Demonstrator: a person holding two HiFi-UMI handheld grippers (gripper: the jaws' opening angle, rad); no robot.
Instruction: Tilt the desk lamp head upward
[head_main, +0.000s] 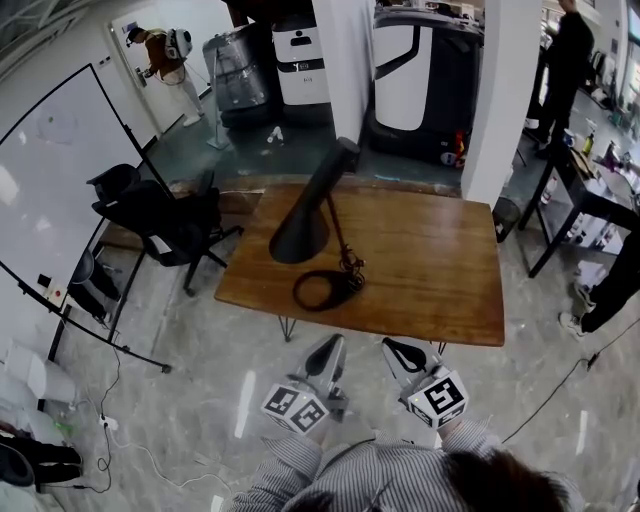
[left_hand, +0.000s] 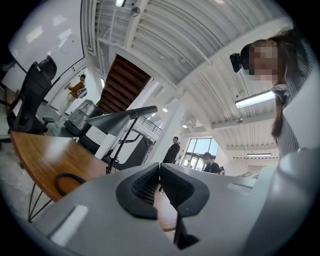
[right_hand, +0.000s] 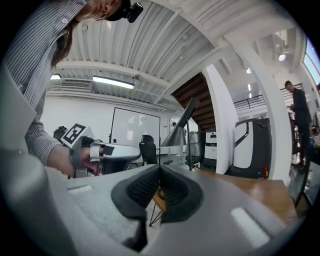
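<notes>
A black desk lamp stands on the wooden table (head_main: 440, 270). Its cone head (head_main: 300, 232) slopes down toward the near left, and its ring base (head_main: 322, 290) lies close to the table's near edge. Both grippers hover short of that edge, in front of the lamp and apart from it. My left gripper (head_main: 332, 344) is shut with nothing in it, and my right gripper (head_main: 392, 346) is shut and empty too. In the left gripper view the lamp head (left_hand: 116, 123) rises beyond the closed gripper (left_hand: 160, 168). The right gripper view shows the lamp head (right_hand: 180, 133) past the closed gripper (right_hand: 160, 169).
A black office chair (head_main: 160, 222) stands at the table's left end, beside a large whiteboard (head_main: 60, 190). A white pillar (head_main: 505, 90) rises behind the table's far right corner. Another desk (head_main: 590, 195) and people are at the right.
</notes>
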